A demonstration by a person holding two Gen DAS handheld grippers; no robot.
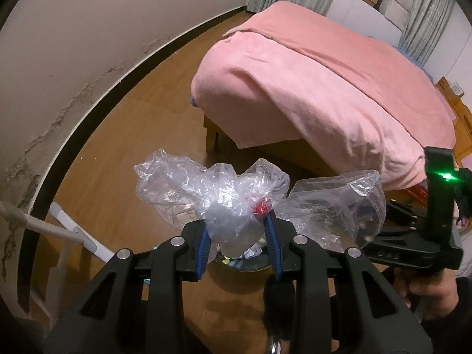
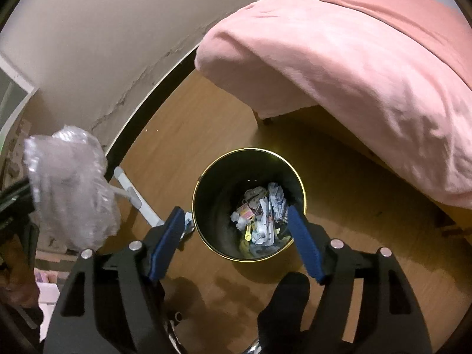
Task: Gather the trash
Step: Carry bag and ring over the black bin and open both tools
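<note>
Crumpled clear plastic (image 1: 236, 203) is seen in the left wrist view clamped between the blue pads of the left claw (image 1: 239, 230), bulging above and to both sides of them, over the wooden floor (image 1: 124, 153) beside the pink-covered bed (image 1: 309, 88). In the right wrist view, the right claw (image 2: 234, 225) is spread wide and empty, directly above a black bin (image 2: 218, 188) with litter inside; the plastic (image 2: 70, 188) is seen at far left.

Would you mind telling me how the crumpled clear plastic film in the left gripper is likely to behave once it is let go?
The crumpled clear plastic film looks floppy: it bulges loosely either side of the left gripper. It is probably very light, so it may drift rather than drop straight into the black gold-rimmed bin. Its glossy surface suggests it could slip or cling.
</note>
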